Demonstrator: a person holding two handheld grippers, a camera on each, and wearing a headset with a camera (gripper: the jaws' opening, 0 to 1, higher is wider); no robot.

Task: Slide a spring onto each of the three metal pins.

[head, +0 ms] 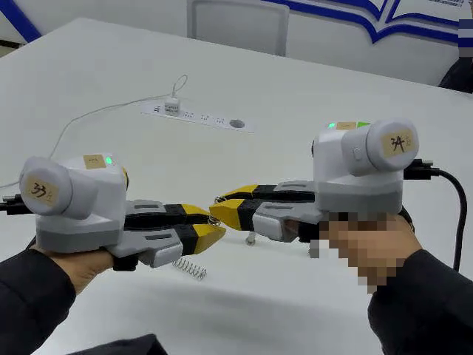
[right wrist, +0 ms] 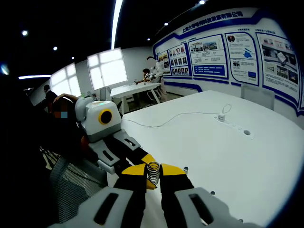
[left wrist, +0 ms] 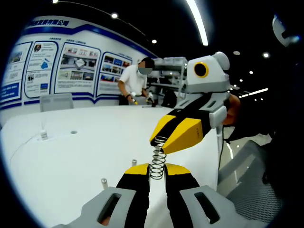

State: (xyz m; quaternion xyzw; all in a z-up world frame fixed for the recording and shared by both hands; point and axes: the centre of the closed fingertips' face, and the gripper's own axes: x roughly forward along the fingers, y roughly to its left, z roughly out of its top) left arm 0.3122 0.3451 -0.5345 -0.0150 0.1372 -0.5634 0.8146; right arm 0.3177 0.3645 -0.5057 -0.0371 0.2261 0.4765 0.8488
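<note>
While both grippers meet tip to tip above the table (head: 295, 89), one spring (left wrist: 158, 160) bridges the gap between them.

Left gripper (head: 216, 234): jaws narrowed onto the near end of the spring, with a spare spring (head: 190, 268) lying loose on the table just beneath. The held spring's long axis runs in line with both sets of jaws, roughly level, so the right gripper view shows it end-on as a ring. It is a thin, bright, open-wound wire coil, slightly bowed. Right gripper (head: 216, 210): jaws likewise pinched on the far end – which grip carries the load cannot be told. A short upright pin (head: 251, 238) stands on the table below and right of the tips, clear of the spring and, by judgement, nearer the right gripper. The coil would need turning upright before it can descend.
</note>
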